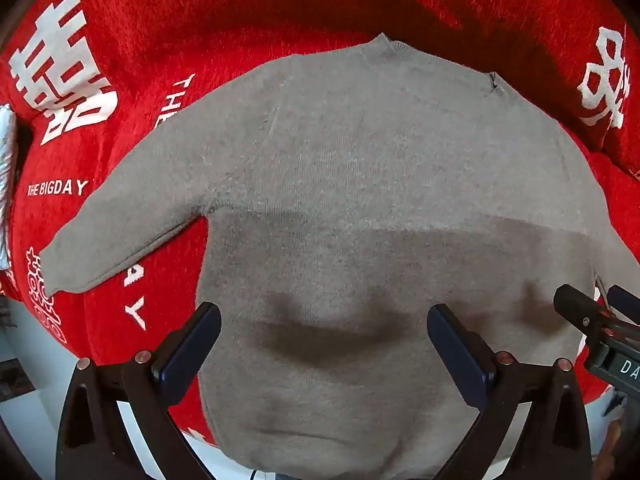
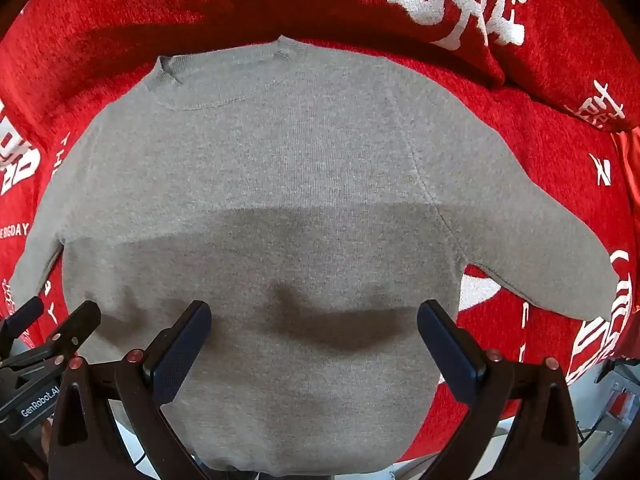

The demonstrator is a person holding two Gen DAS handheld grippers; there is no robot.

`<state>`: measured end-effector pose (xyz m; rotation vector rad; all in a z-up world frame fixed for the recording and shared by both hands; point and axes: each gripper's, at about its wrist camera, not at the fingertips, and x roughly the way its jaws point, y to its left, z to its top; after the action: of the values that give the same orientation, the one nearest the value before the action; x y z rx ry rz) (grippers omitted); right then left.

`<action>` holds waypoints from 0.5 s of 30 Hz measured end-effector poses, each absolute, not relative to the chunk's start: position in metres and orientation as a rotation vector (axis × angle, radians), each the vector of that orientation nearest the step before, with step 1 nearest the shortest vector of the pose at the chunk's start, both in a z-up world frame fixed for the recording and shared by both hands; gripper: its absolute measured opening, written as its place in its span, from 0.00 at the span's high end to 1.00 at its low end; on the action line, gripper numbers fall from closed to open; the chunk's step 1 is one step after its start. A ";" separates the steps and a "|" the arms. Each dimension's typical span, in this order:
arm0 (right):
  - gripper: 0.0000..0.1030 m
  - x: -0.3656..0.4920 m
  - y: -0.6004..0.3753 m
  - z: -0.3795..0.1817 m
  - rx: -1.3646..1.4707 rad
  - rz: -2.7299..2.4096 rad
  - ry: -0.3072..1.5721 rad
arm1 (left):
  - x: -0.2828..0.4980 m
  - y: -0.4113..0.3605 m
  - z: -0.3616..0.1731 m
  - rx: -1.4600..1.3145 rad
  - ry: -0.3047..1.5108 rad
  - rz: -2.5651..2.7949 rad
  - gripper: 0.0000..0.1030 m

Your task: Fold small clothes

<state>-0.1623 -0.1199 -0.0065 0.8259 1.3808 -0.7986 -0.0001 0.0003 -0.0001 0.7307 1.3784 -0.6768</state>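
Left wrist view showed a small grey-brown sweater (image 1: 360,184) lying flat, sleeves spread, on a red blanket (image 1: 240,12) with white lettering. The left gripper (image 1: 324,332) pointed down above its lower half, fingers wide apart, holding nothing. The right gripper (image 2: 314,330) hung beside it likewise, jaws spread and empty. A red pillow (image 2: 560,60) lay at upper right.

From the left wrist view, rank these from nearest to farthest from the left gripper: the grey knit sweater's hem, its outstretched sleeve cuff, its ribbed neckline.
1. Grey knit sweater's hem: directly below the open left gripper, bottom of view.
2. Outstretched sleeve cuff: far out to the left, on the red blanket.
3. Ribbed neckline: farthest, at the top.
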 end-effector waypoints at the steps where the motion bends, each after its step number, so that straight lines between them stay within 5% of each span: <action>1: 0.00 -0.162 -0.120 -0.007 0.825 -0.798 1.382 | 0.000 0.001 0.000 0.732 1.378 -0.676 0.00; 15: 0.00 -0.165 -0.117 -0.011 0.816 -0.804 1.385 | 0.003 0.006 -0.006 0.751 1.376 -0.664 0.00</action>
<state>-0.1648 -0.1166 -0.0108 0.8164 1.3851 -0.8044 0.0030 0.0060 -0.0061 0.7511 1.3764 -0.6637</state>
